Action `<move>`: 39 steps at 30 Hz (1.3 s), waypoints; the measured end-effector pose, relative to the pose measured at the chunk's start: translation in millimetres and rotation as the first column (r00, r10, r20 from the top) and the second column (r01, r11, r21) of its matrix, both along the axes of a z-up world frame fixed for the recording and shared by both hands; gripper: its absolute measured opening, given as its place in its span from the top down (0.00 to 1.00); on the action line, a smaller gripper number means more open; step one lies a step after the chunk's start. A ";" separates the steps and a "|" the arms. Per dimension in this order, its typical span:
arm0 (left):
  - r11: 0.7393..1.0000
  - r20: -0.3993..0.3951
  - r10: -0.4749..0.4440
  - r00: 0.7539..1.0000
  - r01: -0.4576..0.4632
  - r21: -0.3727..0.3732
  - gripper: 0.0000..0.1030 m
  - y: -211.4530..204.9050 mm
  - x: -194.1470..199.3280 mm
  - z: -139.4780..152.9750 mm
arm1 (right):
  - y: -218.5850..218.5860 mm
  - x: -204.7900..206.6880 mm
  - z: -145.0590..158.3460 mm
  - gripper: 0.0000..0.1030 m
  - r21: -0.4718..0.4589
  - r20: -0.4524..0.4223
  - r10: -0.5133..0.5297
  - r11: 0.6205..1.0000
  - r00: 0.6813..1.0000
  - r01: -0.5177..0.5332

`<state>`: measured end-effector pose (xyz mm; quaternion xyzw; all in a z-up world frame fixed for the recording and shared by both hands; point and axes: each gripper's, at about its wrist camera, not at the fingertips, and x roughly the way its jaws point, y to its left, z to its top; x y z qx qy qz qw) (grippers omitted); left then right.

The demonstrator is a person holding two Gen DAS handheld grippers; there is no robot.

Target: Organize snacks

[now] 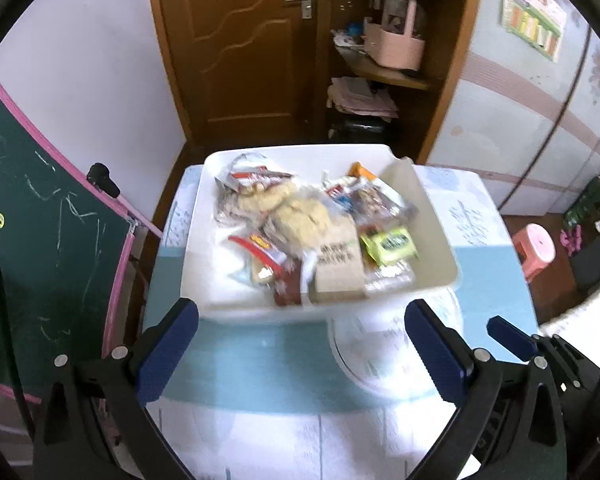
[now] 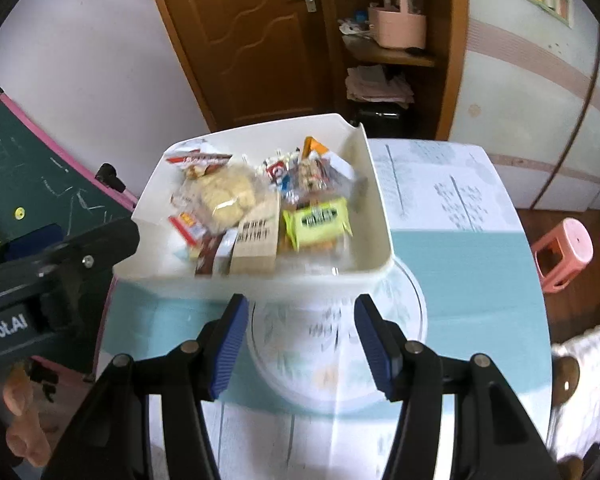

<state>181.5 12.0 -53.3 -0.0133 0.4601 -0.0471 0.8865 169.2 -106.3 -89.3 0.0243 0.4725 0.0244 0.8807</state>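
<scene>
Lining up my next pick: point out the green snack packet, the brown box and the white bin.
green snack packet (image 2: 318, 218), right wrist view, label middle
brown box (image 2: 258, 246), right wrist view, top face
white bin (image 1: 256, 310), left wrist view, near wall

A room in a private home. A panelled wooden door (image 1: 240, 44) with a lever handle stands beside open wooden shelves (image 1: 384, 68) that carry a pink basket (image 1: 396, 46), folded papers and small household items; a pink-framed green chalkboard (image 1: 40, 216) marked with chalk leans at the left. A pink plastic stool (image 2: 562, 252) stands on the wooden floor beside the round worktop (image 2: 460, 264), which is covered with a patterned cloth.
</scene>
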 end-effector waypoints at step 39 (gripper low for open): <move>0.999 0.085 0.031 0.996 -0.033 0.019 0.00 6.7 -170.2 104.2 | -3.1 -175.2 145.1 0.46 -0.020 0.129 -0.027 0.999 0.991 0.030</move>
